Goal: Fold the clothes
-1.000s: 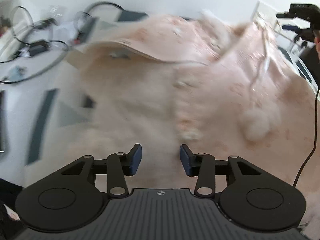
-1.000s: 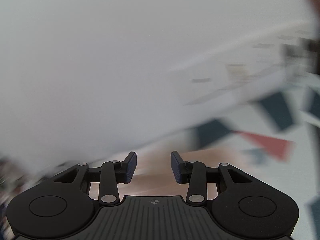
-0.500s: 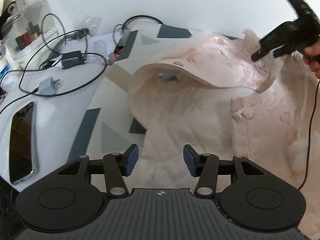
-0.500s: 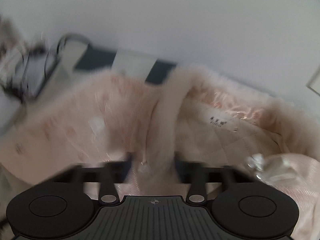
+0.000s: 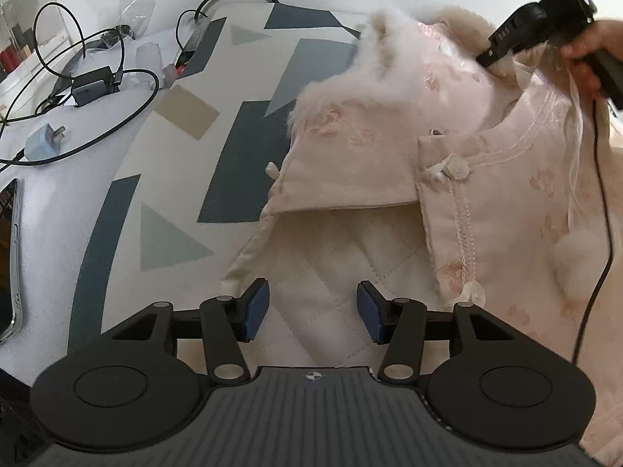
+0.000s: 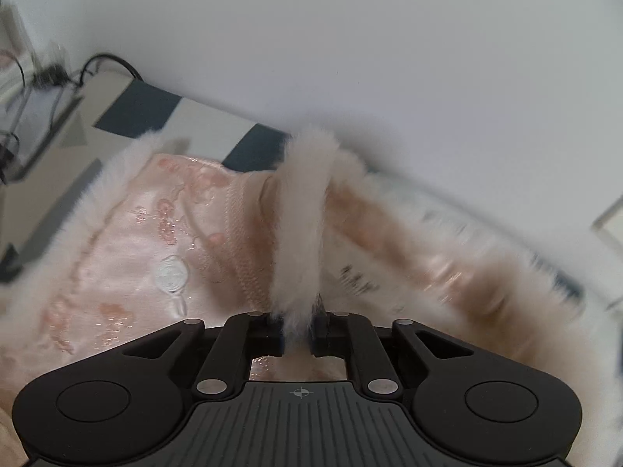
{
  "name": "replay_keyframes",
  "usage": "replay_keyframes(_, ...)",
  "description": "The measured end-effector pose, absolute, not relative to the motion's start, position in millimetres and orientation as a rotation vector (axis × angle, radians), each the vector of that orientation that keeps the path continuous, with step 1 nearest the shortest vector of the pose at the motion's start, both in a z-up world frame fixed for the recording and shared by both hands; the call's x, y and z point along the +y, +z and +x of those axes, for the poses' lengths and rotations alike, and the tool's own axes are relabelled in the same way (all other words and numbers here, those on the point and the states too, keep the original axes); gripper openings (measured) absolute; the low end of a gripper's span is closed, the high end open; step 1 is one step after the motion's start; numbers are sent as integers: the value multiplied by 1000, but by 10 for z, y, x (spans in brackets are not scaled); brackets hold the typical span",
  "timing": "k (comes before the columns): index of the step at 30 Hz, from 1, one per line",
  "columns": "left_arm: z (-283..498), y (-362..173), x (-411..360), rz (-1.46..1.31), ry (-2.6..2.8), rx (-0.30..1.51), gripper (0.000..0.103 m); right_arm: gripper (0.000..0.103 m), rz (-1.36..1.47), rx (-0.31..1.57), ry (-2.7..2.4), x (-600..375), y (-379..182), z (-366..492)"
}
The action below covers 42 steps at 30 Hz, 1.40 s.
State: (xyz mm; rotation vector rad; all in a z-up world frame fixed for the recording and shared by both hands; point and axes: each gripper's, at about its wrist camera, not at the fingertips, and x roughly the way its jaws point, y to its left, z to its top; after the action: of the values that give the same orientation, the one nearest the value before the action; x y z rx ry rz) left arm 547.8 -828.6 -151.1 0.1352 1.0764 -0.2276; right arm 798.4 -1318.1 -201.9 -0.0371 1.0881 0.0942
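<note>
A pale pink padded jacket (image 5: pixel 486 202) with fluffy white fur trim lies on a patterned sheet, its front flap turned back so the quilted cream lining (image 5: pixel 342 257) shows. My left gripper (image 5: pixel 313 311) hovers open just above that lining, nothing between its blue pads. In the left wrist view my right gripper (image 5: pixel 492 58) bites into the fur collar at the top right, held by a person's hand (image 5: pixel 584 50). Seen in the right wrist view, my right gripper (image 6: pixel 298 334) is shut on the fur collar strip (image 6: pixel 301 218), with pink brocade (image 6: pixel 155 241) to its left.
The sheet (image 5: pixel 175 179) has blue, grey and tan shapes. At the left lie tangled black cables (image 5: pixel 117 89), a charger brick (image 5: pixel 91 85), a plug adapter (image 5: pixel 43 142) and a phone (image 5: pixel 9 257). A black cable (image 5: pixel 601 210) hangs across the jacket's right side. A white wall (image 6: pixel 350 58) stands behind.
My right gripper has come down onto the fur collar and closed on it. The left gripper stayed open and shifted along the lining as the jacket's flap moved right.
</note>
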Motion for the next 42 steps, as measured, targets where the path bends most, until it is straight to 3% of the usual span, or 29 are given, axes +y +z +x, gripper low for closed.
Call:
replay_keyframes(2,5461,-1507,-8279,138,-233,1074,54,21,-69,1064,59,-13176,-1997,7938)
replay_keyframes(4,5451,-1500,-8269,131,-243,1075,56,41,-90,1040,23,-13182,-1966,7899)
replay_keyframes(10,5415,-1389,-8095,-138,-377,1108,56,44,251,909,53,-13537,-1509,7589)
replay_keyframes(13,5343,-1332,-8019,-269,-457,1099,66,49,364,846,110,-13668,-1254,7306)
replay_keyframes(18,5240,-1446,-8115,-339,-529,1106,69,53,260,689,12,-13668,-909,6812)
replay_keyframes(23,5189,-1515,-8266,-315,-628,1124,70,53,397,584,-140,-13949,-693,6477)
replay_keyframes(27,5158,-1522,-8260,-337,-707,1143,73,57,457,758,-138,-14032,-923,6510)
replay_keyframes(33,5115,-1539,-8209,-379,-784,1172,75,56,452,958,-126,-13673,-1719,6491)
replay_keyframes(37,5086,-1574,-8280,-297,-754,1184,77,56,382,983,-115,-13381,-1937,6462)
replay_keyframes(42,5029,-1584,-8382,-206,-733,1159,77,55,423,953,-128,-13413,-1780,6469)
